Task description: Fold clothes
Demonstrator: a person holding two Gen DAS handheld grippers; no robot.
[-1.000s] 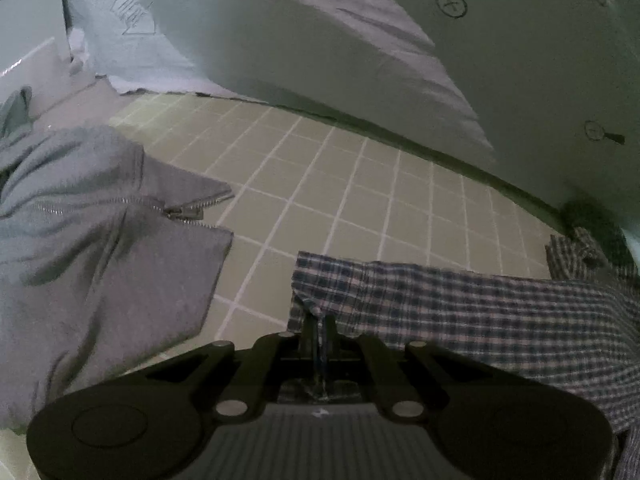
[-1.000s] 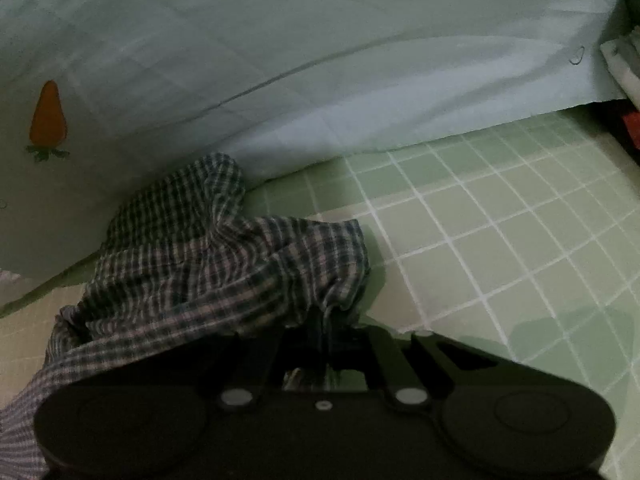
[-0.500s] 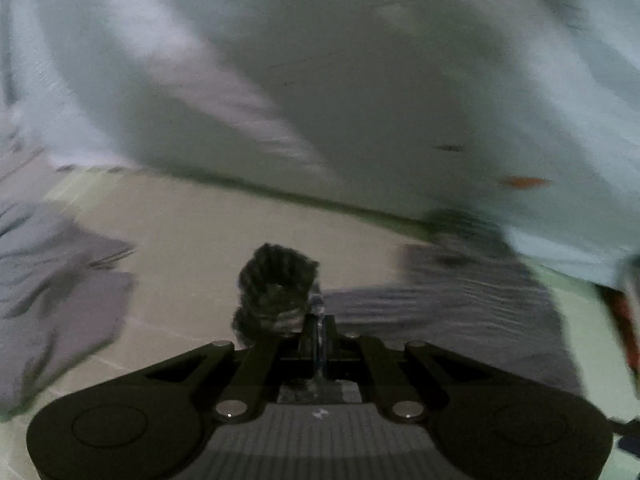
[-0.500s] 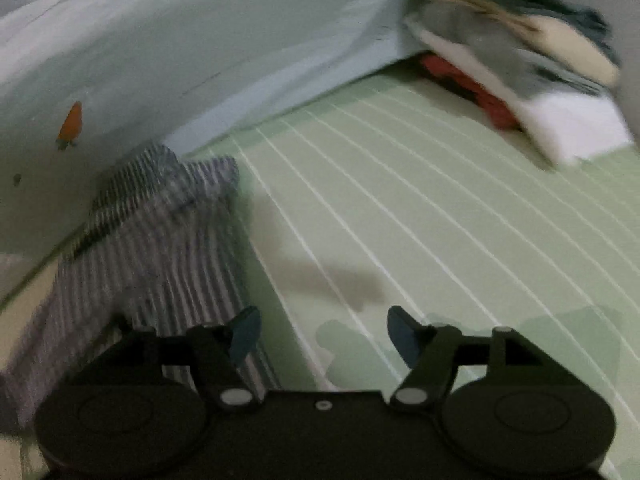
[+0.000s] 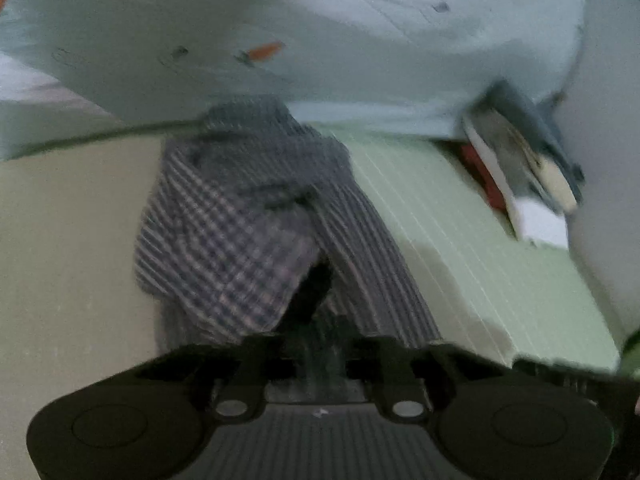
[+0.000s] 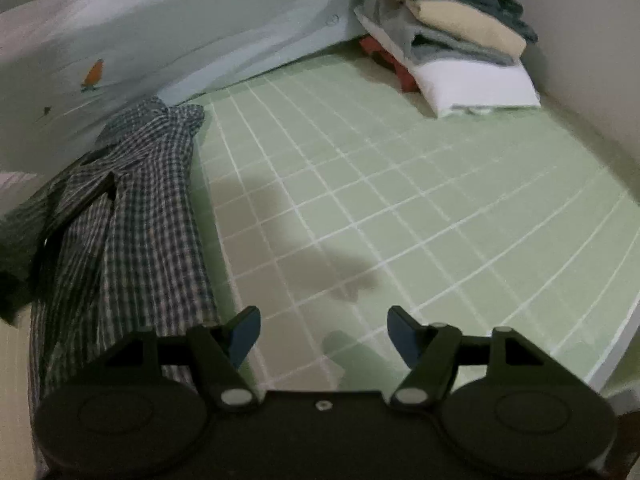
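Left gripper (image 5: 320,344) looks pinched tight on the plaid shirt (image 5: 256,224), though that view's blurred. Right gripper (image 6: 322,334) is spread wide w/ nothing between its blue-tipped fingers (image 6: 244,330), hovering over the green checked sheet (image 6: 400,200). Shirt lies rumpled along the sheet's left side, just beside the right gripper. Folded stack (image 6: 452,48) sits in the far corner against the pale carrot-print bedding (image 6: 160,32).

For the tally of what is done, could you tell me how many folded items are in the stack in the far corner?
5 at least: in the stack of folded clothes, blue-grey on top, cream beneath, grey under that, white at the bottom front, and red tucked at the base behind. Others may be hidden.
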